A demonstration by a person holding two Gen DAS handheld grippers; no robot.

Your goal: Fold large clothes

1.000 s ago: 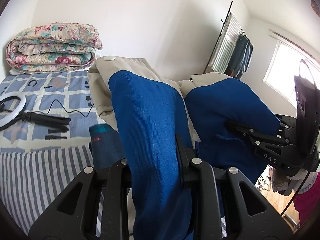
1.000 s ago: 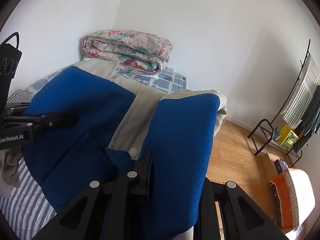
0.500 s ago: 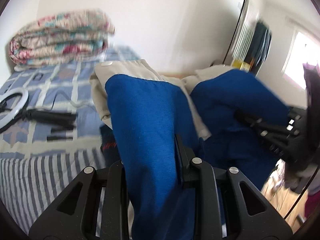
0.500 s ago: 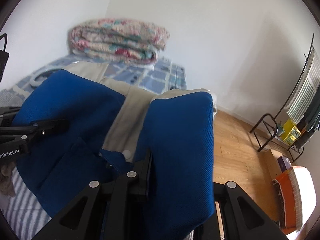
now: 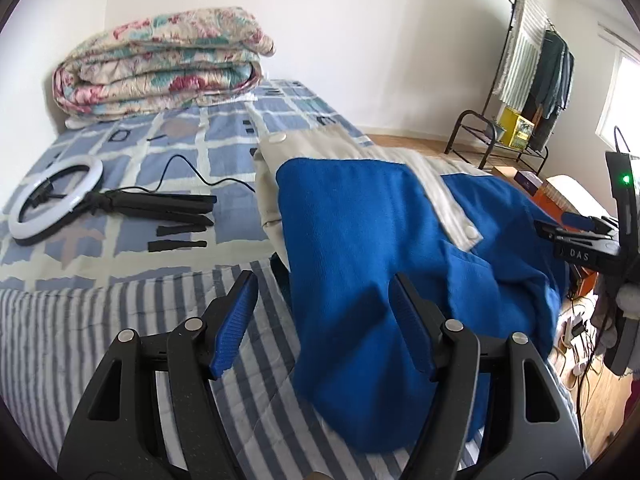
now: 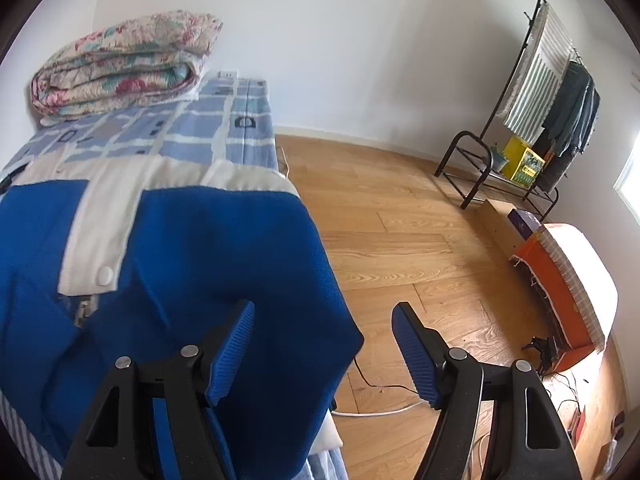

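Observation:
A blue and beige jacket (image 5: 360, 216) lies folded on the bed (image 5: 120, 312), beige band with snap buttons across its far part. It also shows in the right wrist view (image 6: 192, 256), reaching the bed's right edge. My left gripper (image 5: 324, 312) is open just above the jacket's near left part, with blue cloth lying between its fingers but not clamped. My right gripper (image 6: 324, 340) is open at the jacket's near right corner, its left finger (image 6: 232, 344) over the cloth and its right finger over the floor. The right gripper also shows in the left wrist view (image 5: 580, 236).
A folded floral quilt (image 5: 160, 68) lies at the head of the bed. A ring light with tripod and cable (image 5: 112, 200) lies on the bed's left part. The wooden floor (image 6: 400, 240), a clothes rack (image 6: 540, 92) and an orange box (image 6: 560, 280) are to the right.
Both grippers held the jacket lifted; they lowered it onto the bed and opened. The jacket now lies flat, folded over itself.

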